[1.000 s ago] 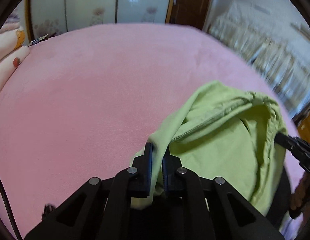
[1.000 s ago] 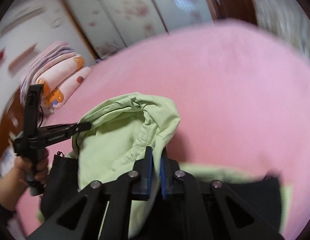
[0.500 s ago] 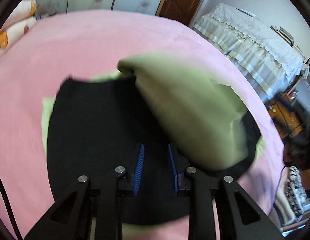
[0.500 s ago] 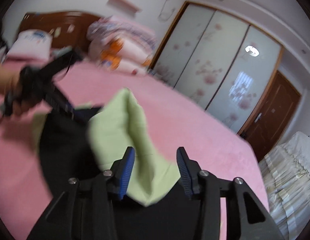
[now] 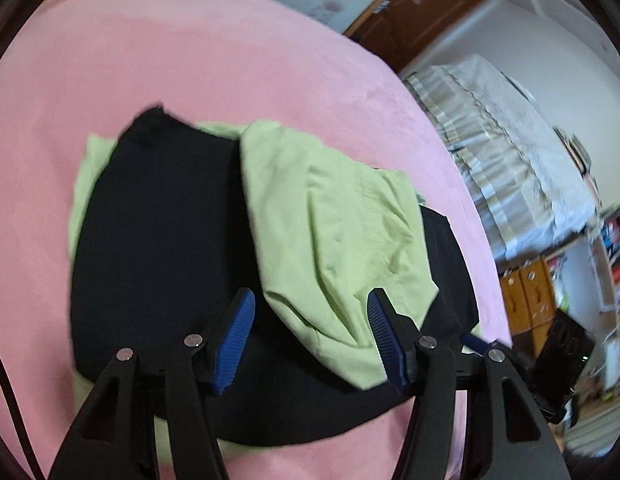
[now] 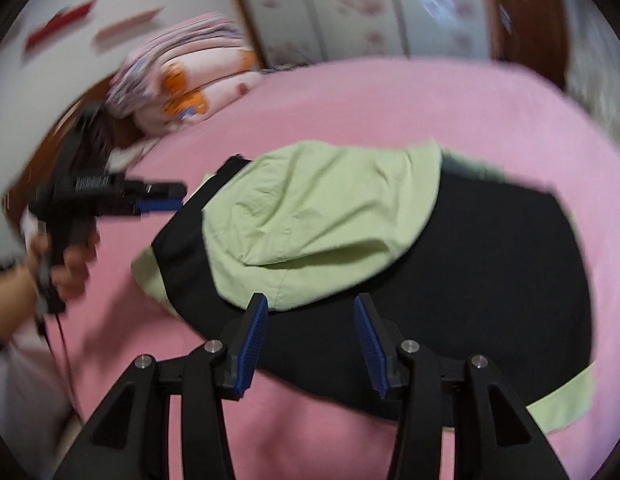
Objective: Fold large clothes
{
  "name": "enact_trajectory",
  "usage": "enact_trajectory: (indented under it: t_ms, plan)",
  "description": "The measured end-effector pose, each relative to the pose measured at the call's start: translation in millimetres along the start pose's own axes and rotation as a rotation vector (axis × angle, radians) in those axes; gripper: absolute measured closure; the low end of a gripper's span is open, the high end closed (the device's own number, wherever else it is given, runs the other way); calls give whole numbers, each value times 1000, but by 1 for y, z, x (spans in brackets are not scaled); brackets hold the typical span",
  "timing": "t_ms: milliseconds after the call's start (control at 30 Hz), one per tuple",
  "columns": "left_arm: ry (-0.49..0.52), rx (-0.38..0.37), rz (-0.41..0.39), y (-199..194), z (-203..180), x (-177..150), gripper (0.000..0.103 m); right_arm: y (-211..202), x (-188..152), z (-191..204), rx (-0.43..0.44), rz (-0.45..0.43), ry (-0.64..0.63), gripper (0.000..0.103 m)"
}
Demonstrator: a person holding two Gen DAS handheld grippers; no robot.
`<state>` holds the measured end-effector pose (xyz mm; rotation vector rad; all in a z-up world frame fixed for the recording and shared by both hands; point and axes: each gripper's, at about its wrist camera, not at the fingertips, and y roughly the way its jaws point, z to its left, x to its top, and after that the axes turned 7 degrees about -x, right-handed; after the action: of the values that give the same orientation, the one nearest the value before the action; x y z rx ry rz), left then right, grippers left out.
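Pink bedding (image 5: 190, 80) covers the wide bed that serves as folding surface, with a wardrobe of flowered panels (image 6: 329, 4) at twelve o'clock and a pile of folded quilts (image 6: 182, 80) at ten o'clock in the right wrist view; the garment (image 5: 170, 260), black with light green parts, lies spread near the middle of the bed; its green flap (image 5: 337, 240) is laid over the black body, I judge as one fold toward the centre so that the piece becomes narrower; in the left wrist view the left hand-held gripper (image 5: 310, 336) has its jaws opening, the lower edge of the green flap is seen between the blue pads (image 5: 234, 344) but they do not press it; the right hand-held gripper (image 6: 308, 344) is parted and holds nothing, only black cloth shows beyond its gap; at nine o'clock in the right wrist view a hand (image 6: 66, 256) carries the other gripper beside the garment's edge; probably the fold is only partly done, because green margins are exposed at the sides.
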<state>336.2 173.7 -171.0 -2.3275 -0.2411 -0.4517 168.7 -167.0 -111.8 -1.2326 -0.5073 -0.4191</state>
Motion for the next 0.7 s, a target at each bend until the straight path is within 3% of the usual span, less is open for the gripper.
enact_trajectory:
  t_ms: [167, 267, 300, 333, 367, 433, 467, 600, 700]
  plan:
    - [-65, -21, 14, 50, 10, 2, 47, 46, 7, -33, 105, 91, 247, 58]
    - [-96, -35, 14, 69, 12, 1, 47, 71, 11, -40, 118, 121, 315, 58]
    - [-106, -45, 16, 76, 12, 0, 49, 78, 14, -42, 121, 127, 327, 58]
    - [-114, -55, 19, 81, 10, -2, 63, 84, 16, -42, 127, 135, 334, 58]
    - [-118, -54, 19, 84, 7, -3, 76, 88, 18, -42, 129, 135, 329, 75]
    - [-97, -26, 3, 90, -5, -4, 87, 89, 26, -34, 118, 123, 261, 102]
    - [-78, -11, -5, 86, -10, -5, 92, 83, 29, -31, 104, 98, 239, 102]
    - [0, 1, -38, 71, -41, -19, 95, 39, 30, -36, 87, -52, 200, 102]
    - [55, 41, -6, 82, -54, -40, 95, 41, 15, -56, 35, -27, 218, 102]
